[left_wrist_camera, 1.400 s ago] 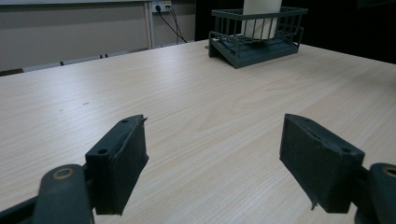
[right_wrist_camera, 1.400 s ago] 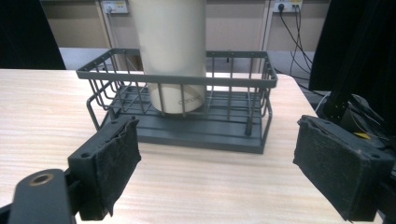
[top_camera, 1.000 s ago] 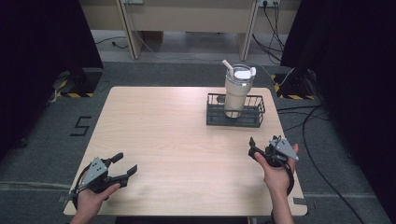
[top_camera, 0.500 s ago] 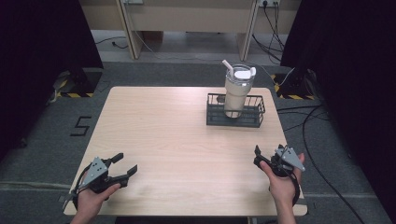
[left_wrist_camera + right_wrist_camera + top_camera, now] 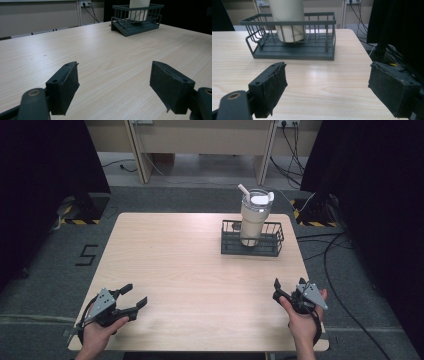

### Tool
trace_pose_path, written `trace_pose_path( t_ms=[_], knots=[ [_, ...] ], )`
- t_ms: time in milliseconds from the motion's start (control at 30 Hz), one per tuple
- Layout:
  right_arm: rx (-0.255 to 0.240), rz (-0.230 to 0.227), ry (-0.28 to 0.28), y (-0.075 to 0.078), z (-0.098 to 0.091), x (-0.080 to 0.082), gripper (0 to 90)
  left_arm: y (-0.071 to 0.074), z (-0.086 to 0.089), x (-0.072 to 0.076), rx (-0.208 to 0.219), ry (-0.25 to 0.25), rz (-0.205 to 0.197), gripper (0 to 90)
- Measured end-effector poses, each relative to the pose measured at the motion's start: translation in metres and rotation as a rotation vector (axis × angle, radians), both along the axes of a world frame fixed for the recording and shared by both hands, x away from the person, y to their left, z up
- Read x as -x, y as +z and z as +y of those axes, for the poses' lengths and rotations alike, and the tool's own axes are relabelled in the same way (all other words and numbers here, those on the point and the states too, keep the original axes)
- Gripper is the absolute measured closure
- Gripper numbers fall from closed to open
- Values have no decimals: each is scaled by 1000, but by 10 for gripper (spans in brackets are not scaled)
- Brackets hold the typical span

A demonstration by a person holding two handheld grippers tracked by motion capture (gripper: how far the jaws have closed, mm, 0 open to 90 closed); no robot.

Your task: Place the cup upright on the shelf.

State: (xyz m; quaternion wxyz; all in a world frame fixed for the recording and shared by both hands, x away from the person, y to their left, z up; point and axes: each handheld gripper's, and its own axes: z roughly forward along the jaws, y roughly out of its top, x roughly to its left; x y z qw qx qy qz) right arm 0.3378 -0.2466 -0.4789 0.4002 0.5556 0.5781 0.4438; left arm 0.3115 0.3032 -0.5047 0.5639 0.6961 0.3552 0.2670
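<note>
At the near right corner of the table (image 5: pixel 190 270), the right gripper (image 5: pixel 289 290) hangs just above the wood, jaws spread wide and gripping nothing; the right gripper view looks between its two black pads (image 5: pixel 270 87) at bare tabletop. It points straight up the table at the wire basket (image 5: pixel 252 245), which looks like the line for a reach toward the far right. Over at the near left corner, the left gripper (image 5: pixel 131 296) matches it: jaws wide apart, empty, angled toward the middle of the table, its pads (image 5: pixel 63 86) framing plain wood grain in the left gripper view. Both hands sit low and well apart from the work, a ready stance by the look of it. Out beyond them, at the far right of the table, the dark basket holds the cream tumbler (image 5: pixel 253 217), standing upright inside the wires with its white lid and straw on top. The basket walls hem in its base, so a grasp would likely have to take it higher up the body.
</note>
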Motion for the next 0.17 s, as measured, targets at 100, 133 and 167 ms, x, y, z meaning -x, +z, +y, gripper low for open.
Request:
trace_pose_path(
  t_ms=[100,133,167],
  knots=[
    [18,-9,6,-1,0,0,162,0,-1,0,5,-5,2,222],
    [35,-11,11,-2,0,0,177,0,-1,0,6,-5,2,222],
    [40,-13,11,-2,0,-1,180,0,-1,-1,6,-6,2,223]
  ],
)
